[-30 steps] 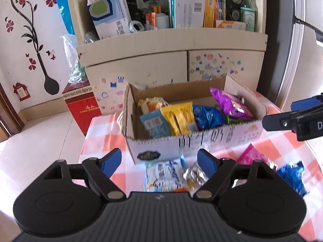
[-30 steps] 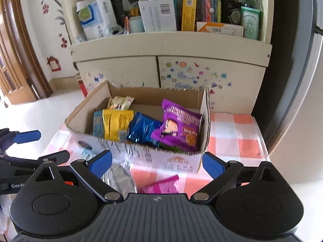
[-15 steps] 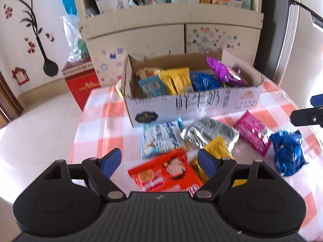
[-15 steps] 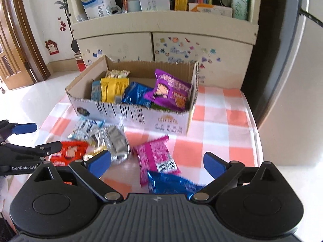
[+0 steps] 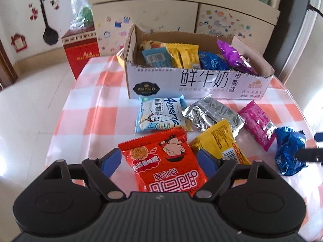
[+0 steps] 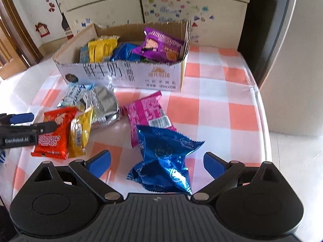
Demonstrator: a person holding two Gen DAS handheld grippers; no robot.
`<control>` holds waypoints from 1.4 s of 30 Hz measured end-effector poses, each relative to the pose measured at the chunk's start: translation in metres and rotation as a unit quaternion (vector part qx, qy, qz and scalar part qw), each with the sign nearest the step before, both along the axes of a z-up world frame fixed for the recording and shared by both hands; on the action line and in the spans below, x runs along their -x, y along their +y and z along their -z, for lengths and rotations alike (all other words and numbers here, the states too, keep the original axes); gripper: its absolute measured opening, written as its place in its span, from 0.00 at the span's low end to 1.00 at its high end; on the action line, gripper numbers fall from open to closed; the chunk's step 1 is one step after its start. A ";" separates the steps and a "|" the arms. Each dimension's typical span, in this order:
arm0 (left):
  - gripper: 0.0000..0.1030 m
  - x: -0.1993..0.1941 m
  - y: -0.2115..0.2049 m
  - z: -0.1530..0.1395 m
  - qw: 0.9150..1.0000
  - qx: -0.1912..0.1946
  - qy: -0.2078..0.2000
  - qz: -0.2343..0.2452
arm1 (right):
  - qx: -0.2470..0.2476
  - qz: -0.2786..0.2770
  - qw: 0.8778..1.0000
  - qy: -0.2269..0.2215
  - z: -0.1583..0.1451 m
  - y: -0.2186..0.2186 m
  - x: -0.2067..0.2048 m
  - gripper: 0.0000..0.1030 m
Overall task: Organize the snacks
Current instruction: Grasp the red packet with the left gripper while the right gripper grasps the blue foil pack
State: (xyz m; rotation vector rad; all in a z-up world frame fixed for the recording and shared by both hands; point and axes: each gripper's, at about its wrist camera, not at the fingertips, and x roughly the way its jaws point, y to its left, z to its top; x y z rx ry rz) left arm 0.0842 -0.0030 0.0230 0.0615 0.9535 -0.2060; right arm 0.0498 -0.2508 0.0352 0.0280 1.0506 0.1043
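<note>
Left tool (image 5: 159,160): fingers spread apart, straddling the near end of the red snack packet (image 5: 163,161), which lies flat on the table (image 5: 86,119); pads not seen pressing it. Right tool (image 6: 157,161): fingers likewise apart, either side of the crumpled blue foil packet (image 6: 165,157); no contact visible.

Just beyond the red packet: yellow packet (image 5: 220,143) touching its right edge; pale blue-white packet (image 5: 161,115) touching its far edge. Silver foil packet (image 5: 212,115) overlaps the yellow one. Pink packet (image 5: 258,125) lies between silver and blue foil, its near end under the blue foil in the right wrist view.

Farther back: open cardboard milk carton box (image 5: 197,82), front wall printed in Chinese. Inside, left to right: light blue, yellow, dark blue, purple packets (image 5: 234,58), standing or leaning.

Behind the table: cream cabinet with stickers (image 5: 145,18); red box on the floor (image 5: 80,50) to the left.
</note>
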 end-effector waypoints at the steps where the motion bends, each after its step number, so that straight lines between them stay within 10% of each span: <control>1: 0.80 -0.001 0.000 0.002 1.000 0.003 0.003 -0.004 | 0.000 0.002 1.000 0.004 0.003 0.001 0.000 0.98; 42: 0.86 0.003 -0.009 0.035 0.997 -0.055 0.017 0.044 | 0.019 -0.012 0.999 0.040 0.037 0.021 -0.017 0.95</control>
